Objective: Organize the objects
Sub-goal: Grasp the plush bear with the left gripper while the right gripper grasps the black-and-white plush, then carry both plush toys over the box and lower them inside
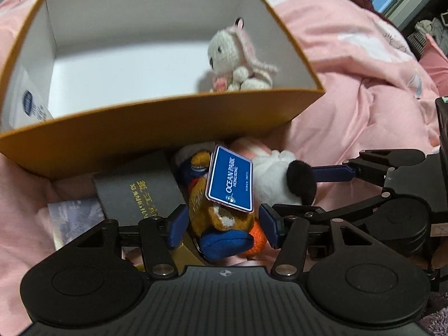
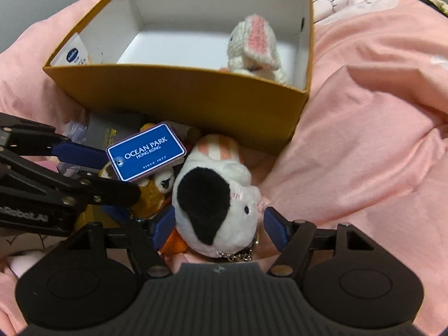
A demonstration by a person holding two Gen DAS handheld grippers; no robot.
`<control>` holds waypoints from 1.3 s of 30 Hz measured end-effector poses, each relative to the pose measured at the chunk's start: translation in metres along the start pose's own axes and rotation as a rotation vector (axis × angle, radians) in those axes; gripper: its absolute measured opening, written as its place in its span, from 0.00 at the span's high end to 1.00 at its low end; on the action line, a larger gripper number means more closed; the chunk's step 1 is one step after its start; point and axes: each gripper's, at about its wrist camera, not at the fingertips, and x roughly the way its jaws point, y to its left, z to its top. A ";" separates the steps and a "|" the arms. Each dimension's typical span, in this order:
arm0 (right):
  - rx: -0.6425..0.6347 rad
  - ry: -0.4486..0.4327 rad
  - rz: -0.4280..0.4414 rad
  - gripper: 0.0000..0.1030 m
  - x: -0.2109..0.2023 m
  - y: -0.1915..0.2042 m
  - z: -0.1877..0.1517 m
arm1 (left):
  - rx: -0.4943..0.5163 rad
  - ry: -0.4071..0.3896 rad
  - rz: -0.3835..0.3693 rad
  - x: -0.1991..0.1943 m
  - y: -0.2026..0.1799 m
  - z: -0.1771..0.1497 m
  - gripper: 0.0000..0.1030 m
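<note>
1. Left wrist view: the left hand-held gripper (image 1: 221,226) has its blue pads spread around the brown plush toy (image 1: 221,215) with the glossy blue tag (image 1: 231,179), apparently not yet clamped.
2. The right hand-held gripper (image 2: 218,224) straddles the fuzzy white plush (image 2: 215,207), pads near its sides, parted.
3. Done: only the crocheted bunny (image 1: 238,56) sits in the stiff cardboard box's (image 1: 156,128) far right corner.
4. Left on the bed (image 2: 364,140): both plushes, a grey booklet (image 1: 140,187).

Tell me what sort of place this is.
Probably a bedroom, on a bed: rumpled pink bedding lies under everything, plush toys are piled beside an open cardboard box, and what look like clothes sit behind.
</note>
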 end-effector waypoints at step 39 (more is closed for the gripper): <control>0.017 -0.184 0.131 0.37 -0.089 0.011 0.026 | -0.061 -0.242 -0.125 -0.095 0.009 -0.002 0.50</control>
